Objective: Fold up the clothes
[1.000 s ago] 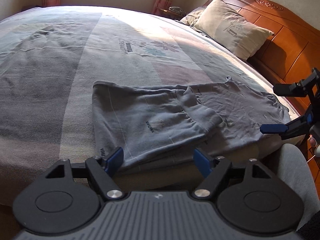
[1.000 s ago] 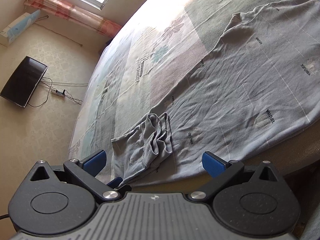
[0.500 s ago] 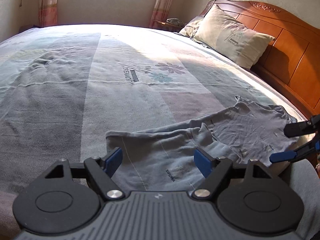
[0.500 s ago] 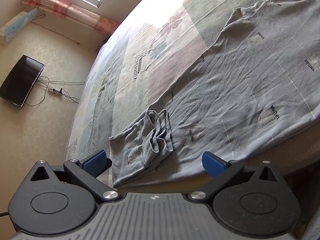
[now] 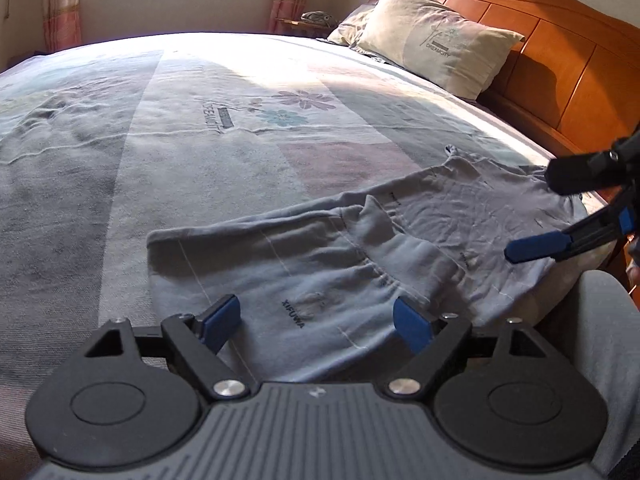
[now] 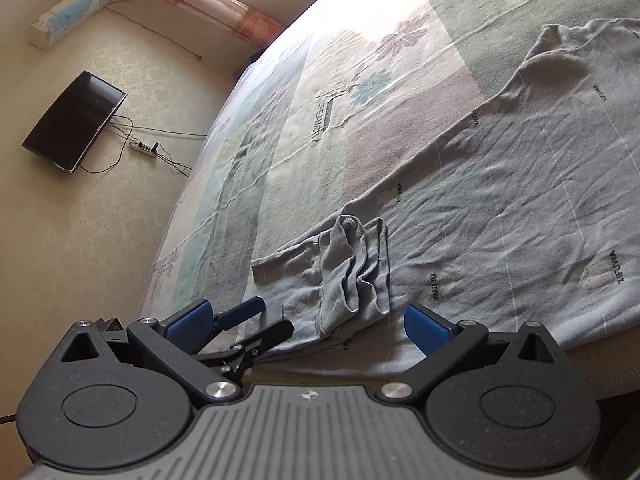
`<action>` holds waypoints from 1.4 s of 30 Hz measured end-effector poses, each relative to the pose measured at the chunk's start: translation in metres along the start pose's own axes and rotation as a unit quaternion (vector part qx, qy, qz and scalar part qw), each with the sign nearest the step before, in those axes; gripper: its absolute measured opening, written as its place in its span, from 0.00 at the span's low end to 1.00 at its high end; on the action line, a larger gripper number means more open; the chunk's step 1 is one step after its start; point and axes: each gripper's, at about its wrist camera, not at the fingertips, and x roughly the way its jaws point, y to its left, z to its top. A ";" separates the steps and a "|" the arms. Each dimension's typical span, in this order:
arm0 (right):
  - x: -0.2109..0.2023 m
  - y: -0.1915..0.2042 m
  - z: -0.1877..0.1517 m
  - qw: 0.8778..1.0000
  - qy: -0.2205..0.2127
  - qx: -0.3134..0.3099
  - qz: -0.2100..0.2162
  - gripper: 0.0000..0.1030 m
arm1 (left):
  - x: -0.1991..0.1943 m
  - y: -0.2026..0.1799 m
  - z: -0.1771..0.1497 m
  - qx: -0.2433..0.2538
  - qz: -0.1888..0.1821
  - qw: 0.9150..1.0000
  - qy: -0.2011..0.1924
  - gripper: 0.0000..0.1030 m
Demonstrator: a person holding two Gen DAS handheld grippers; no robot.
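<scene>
My left gripper (image 5: 316, 322) stands wide open, its 2 blue pads apart and holding nothing, poised over the near edge of the grey garment (image 5: 320, 280). My right gripper (image 6: 308, 318) is likewise spread wide and empty, with cloth showing between its pads; in the left wrist view it enters from the right over the far end of the garment, and whether its lower finger touches the fabric I cannot tell from that angle. The garment lies spread along the near side of the bed (image 5: 168, 132), printed with small lettering, wrinkled, with 1 sleeve (image 6: 352, 268) folded back and bunched on top of the body. Its near edge hangs slightly over the mattress side. The bedsheet is patterned in pale blocks with flowers. A pillow (image 5: 436, 40) leans against the wooden headboard (image 5: 568, 56). On the wall in the right wrist view hang a television (image 6: 74, 120) and an air conditioner (image 6: 72, 12).
</scene>
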 end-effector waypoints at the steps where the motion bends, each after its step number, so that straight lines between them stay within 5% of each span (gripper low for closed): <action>1: 0.002 0.001 0.002 1.000 0.002 -0.002 0.006 1.00 | 0.000 -0.007 -0.002 0.021 0.009 1.000 0.006 0.86; 4: 0.008 0.005 0.009 1.000 0.008 -0.007 0.024 1.00 | -0.006 -0.016 -0.001 0.058 0.006 0.998 0.029 0.87; 7: 0.024 0.009 0.020 0.999 0.025 -0.007 0.048 1.00 | -0.016 -0.006 -0.001 0.043 -0.019 0.998 0.034 0.87; 14: 0.069 0.020 0.020 0.994 0.074 -0.050 0.056 1.00 | -0.029 0.024 0.001 -0.005 0.016 1.000 0.015 0.87; 20: 0.056 -0.008 0.005 0.995 0.059 0.001 0.075 1.00 | -0.026 0.022 0.025 0.013 0.005 1.000 -0.013 0.87; 25: 0.034 0.004 0.007 0.996 0.027 -0.048 0.075 1.00 | 0.004 0.015 0.046 0.019 -0.034 0.999 -0.015 0.87; 28: 0.035 0.000 0.003 0.996 0.034 -0.063 0.047 1.00 | 0.036 0.028 0.043 -0.032 -0.034 0.999 0.025 0.87; 31: 0.032 -0.010 -0.003 0.997 0.040 -0.057 0.024 1.00 | 0.033 0.030 0.044 -0.055 -0.035 0.998 0.010 0.87; 36: -0.014 -0.013 0.000 0.995 -0.022 -0.095 -0.016 1.00 | 0.014 0.016 0.050 -0.034 -0.023 0.999 0.011 0.87; 42: -0.054 -0.039 0.005 0.982 -0.083 -0.122 -0.114 1.00 | 0.016 0.000 0.081 -0.034 -0.065 0.997 0.007 0.87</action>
